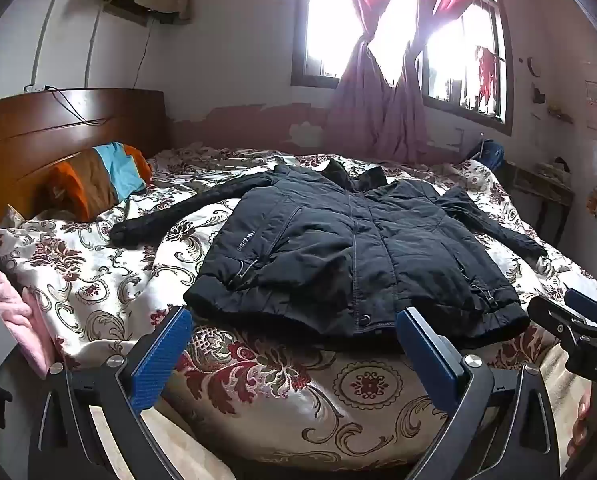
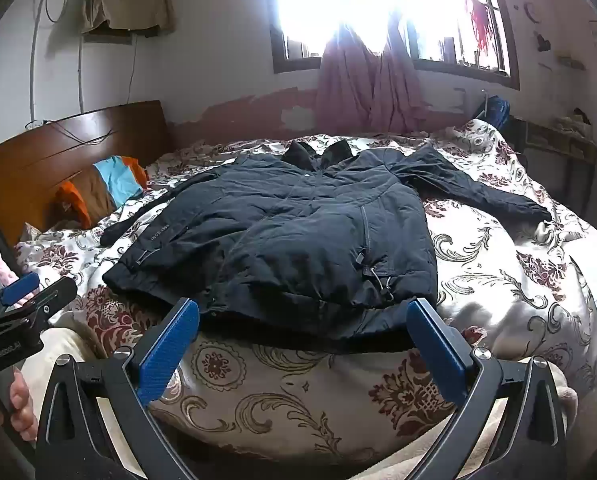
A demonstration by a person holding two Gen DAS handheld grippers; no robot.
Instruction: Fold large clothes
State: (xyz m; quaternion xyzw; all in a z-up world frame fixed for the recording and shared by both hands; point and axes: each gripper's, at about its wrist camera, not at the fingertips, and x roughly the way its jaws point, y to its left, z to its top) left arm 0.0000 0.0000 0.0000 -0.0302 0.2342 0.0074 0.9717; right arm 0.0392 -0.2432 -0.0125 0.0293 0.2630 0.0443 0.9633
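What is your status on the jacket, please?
Left gripper and right gripper open, empty. Jacket flat on bed, sleeves spread. Nothing in the way.

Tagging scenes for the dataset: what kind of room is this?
Almost certainly a home bedroom. A bed with a floral quilt and wooden headboard fills the view, pink curtains hang at the window, and a dark jacket lies spread out flat on the quilt.
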